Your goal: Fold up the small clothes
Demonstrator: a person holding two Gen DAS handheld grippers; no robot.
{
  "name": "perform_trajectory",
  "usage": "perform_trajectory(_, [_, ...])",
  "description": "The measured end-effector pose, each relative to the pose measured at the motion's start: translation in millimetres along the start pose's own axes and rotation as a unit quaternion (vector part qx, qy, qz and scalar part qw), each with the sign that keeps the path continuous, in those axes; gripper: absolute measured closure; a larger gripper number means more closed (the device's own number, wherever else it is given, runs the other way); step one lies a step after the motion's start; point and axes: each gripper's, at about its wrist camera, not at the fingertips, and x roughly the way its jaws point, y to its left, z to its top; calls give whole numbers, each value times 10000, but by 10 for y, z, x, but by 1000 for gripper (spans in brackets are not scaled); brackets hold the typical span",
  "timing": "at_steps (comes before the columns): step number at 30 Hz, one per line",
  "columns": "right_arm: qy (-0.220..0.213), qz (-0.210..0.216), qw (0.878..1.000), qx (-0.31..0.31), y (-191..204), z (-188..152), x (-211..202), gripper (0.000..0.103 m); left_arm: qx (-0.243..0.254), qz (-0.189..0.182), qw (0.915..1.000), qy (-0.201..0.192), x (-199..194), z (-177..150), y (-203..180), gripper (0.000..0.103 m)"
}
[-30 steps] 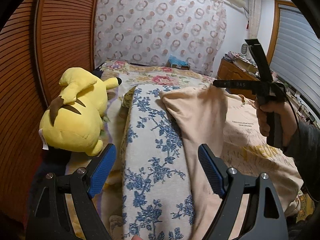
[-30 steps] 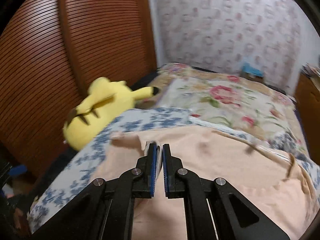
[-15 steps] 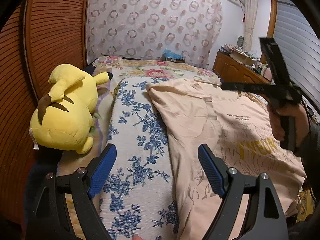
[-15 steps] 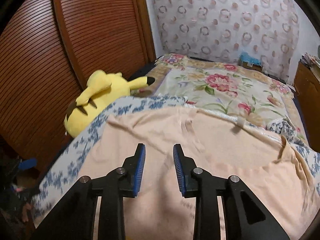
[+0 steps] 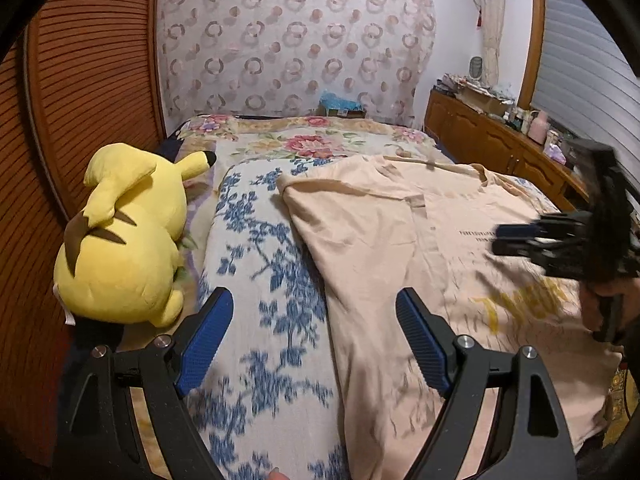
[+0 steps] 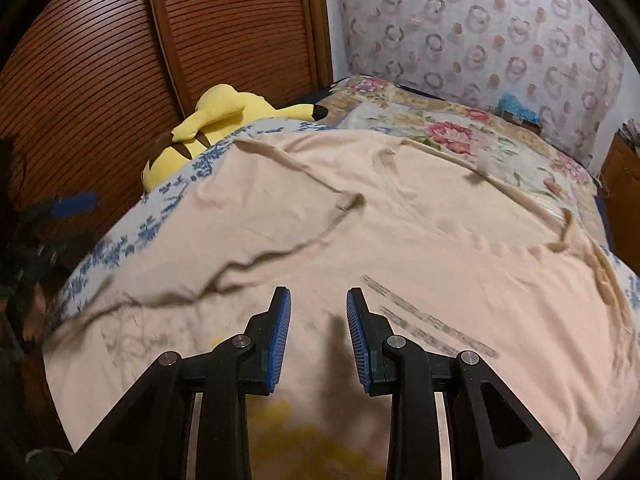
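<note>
A peach T-shirt (image 5: pixel 400 248) with dark and yellow print lies spread on the bed, over a blue-flowered cover (image 5: pixel 260 264). One side of the shirt is folded inward, and it fills the right wrist view (image 6: pixel 400 240). My left gripper (image 5: pixel 314 336) is open and empty, above the shirt's left edge and the cover. My right gripper (image 6: pixel 318 328) is open and empty, low over the shirt's printed chest; it also shows blurred at the right of the left wrist view (image 5: pixel 560 240).
A yellow plush toy (image 5: pixel 124 236) lies at the bed's left edge beside a slatted wooden wardrobe (image 5: pixel 80 100). A floral bedspread (image 5: pixel 320 144) covers the far bed. A wooden dresser (image 5: pixel 500 148) with clutter stands at right.
My right gripper opened, let go of the shirt fold and drew back and down over the chest print. The folded side now lies flat. My left gripper stayed open.
</note>
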Motion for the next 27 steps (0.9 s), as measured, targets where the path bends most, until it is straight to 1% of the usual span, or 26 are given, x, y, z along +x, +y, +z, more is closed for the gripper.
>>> perform_trajectory(5, [-88,-258,9996,114,-230,-251,-349,73,13,-42,9999,116,263,192,-6,19])
perform_trajectory(9, [-74,-649,9977,181,-442,-481,-602,73,-96,-6,9995,311,577,363,65,19])
perform_trajectory(11, [-5,-852,9961,231,-604,-577,-672,73,-188,4,9989,433,718,438,107,19])
perform_trajectory(15, [120,-1050,9936,395,-831,-689,-706,73,-274,-26,9980,568,948,569,163,19])
perform_trajectory(17, [154,-1082,9928,487,-947,-729,-702,73,-224,-74,9978,626,1040,632,159,27])
perform_trajectory(18, [166,-1071,9927,527,-960,-712,-652,73,-218,-94,9976,647,1073,654,157,28])
perform_trajectory(20, [194,-1009,9929,592,-1031,-690,-588,73,-218,-202,9971,695,1139,699,149,41])
perform_trajectory(21, [210,-987,9931,593,-1050,-681,-560,73,-204,-236,9968,738,1179,725,140,44])
perform_trajectory(22, [238,-977,9933,566,-1050,-672,-521,73,-182,-240,9967,758,1207,744,136,50])
perform_trajectory(23, [271,-978,9934,534,-1056,-679,-506,73,-151,-247,9965,788,1244,771,126,54])
perform_trajectory(25, [322,-975,9936,461,-1056,-671,-446,73,-128,-249,9961,842,1314,817,121,57])
perform_trajectory(27, [260,-937,9943,446,-1070,-686,-463,73,-173,-309,9953,902,1386,852,131,60])
